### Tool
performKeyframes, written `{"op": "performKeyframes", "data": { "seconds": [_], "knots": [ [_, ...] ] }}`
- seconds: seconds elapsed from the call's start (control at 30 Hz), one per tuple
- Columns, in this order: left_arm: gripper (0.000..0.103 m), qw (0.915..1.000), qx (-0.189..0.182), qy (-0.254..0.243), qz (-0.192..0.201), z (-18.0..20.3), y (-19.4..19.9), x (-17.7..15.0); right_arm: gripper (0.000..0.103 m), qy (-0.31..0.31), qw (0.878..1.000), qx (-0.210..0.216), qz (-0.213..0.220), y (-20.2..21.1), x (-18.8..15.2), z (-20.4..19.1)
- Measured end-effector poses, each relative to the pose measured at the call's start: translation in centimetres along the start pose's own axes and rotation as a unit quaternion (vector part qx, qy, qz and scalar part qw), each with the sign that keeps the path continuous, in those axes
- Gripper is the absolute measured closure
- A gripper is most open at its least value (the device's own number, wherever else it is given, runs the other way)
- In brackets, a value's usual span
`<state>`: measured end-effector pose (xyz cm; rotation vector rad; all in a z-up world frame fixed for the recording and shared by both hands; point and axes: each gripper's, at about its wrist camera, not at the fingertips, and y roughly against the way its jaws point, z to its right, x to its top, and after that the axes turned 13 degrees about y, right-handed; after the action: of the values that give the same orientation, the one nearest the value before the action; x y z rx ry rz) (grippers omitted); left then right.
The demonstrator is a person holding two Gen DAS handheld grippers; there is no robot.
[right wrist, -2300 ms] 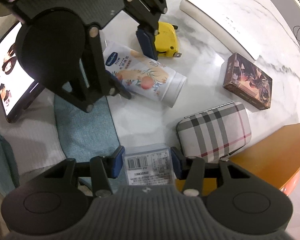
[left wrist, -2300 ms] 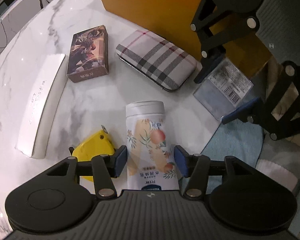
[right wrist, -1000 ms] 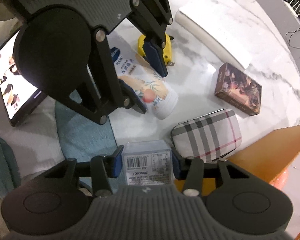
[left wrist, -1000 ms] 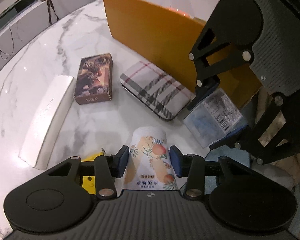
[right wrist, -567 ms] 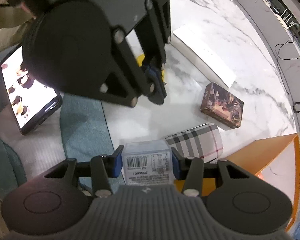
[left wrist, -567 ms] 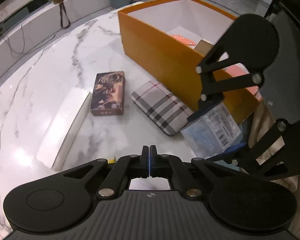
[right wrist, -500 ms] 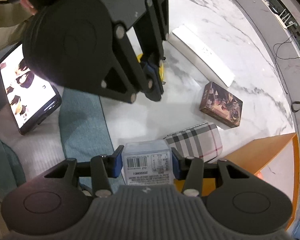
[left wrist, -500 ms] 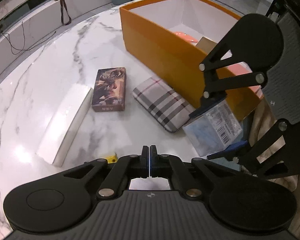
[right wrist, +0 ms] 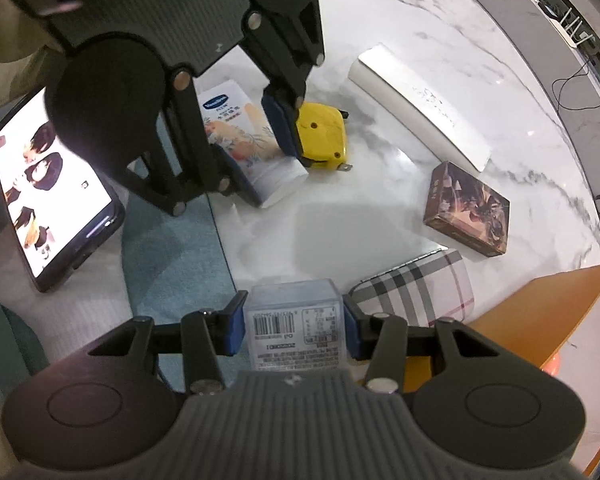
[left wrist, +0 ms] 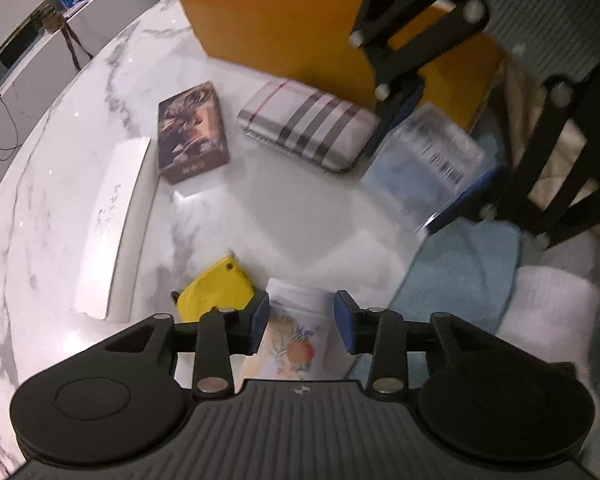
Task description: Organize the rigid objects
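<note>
Left claw [left wrist: 300, 322]: its jaws are opening around the floral bottle [left wrist: 296, 340]; both blue pads flank the bottle's sides with a thin gap showing, so they do not press on it.
Floral bottle: lies on its side at the near edge of the marble bench [left wrist: 292, 216], at about 6 o'clock in the left wrist view, white cap end pointing away from the camera; in the right wrist view it sits at 11 o'clock under the left claw.
Right claw [right wrist: 294, 326]: pinches a clear plastic box [right wrist: 294, 320] with a barcode label, pads tight against both of its sides, the box held off the bench.
Yellow tape measure [left wrist: 214, 292]: on the bench, just beside the bottle, at 7 o'clock in the left wrist view.
Plaid case [left wrist: 306, 124]: flat on the bench at 12 o'clock in the left wrist view, just in front of the orange box [left wrist: 284, 28].
Dark printed box [left wrist: 192, 132]: flat on the bench at 11 o'clock, near the plaid case but apart from it.
Long white box [left wrist: 112, 224]: at 9 o'clock, well apart from the bottle.
Teal cloth [right wrist: 180, 256]: off the bench edge at 8 o'clock in the right wrist view.
Phone [right wrist: 48, 200]: screen lit, at 9 o'clock in the right wrist view, on white fabric.
</note>
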<state>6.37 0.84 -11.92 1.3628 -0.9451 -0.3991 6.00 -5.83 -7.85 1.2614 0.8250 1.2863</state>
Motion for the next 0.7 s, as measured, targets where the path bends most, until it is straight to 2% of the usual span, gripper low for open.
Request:
{"op": "performKeyframes", "data": {
  "seconds": [0.17, 0.23, 0.3, 0.37, 0.43, 0.6, 0.67, 0.7],
  "knots": [
    [0.048, 0.9999, -0.005, 0.008, -0.004, -0.4, -0.5, 0.3, 0.055, -0.003, 1.0, 0.006, 0.004, -0.2, -0.5, 0.2],
    [0.039, 1.0, 0.0, 0.001, -0.006, -0.2, -0.7, 0.4, 0.055, -0.004, 1.0, 0.008, 0.005, -0.3, -0.7, 0.3],
    [0.035, 0.9999, -0.002, 0.001, -0.011, -0.3, -0.8, 0.6, 0.055, -0.005, 1.0, 0.01, 0.006, -0.4, -0.8, 0.4],
    [0.037, 0.9995, -0.019, 0.005, -0.027, -0.4, -0.7, 0.7, 0.055, -0.007, 1.0, 0.01, 0.008, -0.4, -0.9, 0.4],
    [0.05, 0.9984, -0.042, 0.016, -0.034, -0.7, -0.4, 0.9, 0.055, -0.009, 1.0, 0.011, 0.011, -0.4, -1.0, 0.4],
    [0.051, 0.998, -0.043, 0.016, -0.043, -0.6, -0.9, 0.7, 0.055, -0.013, 1.0, 0.015, 0.015, -0.5, -1.3, 0.4],
    [0.053, 0.9969, -0.055, 0.006, -0.056, -0.4, -1.3, 0.6, 0.055, -0.014, 1.0, 0.016, 0.016, -0.5, -1.4, 0.4],
    [0.05, 0.9967, -0.056, -0.003, -0.059, -0.2, -1.3, 0.4, 0.055, -0.014, 1.0, 0.017, 0.017, -0.5, -1.5, 0.4]
  ]
}}
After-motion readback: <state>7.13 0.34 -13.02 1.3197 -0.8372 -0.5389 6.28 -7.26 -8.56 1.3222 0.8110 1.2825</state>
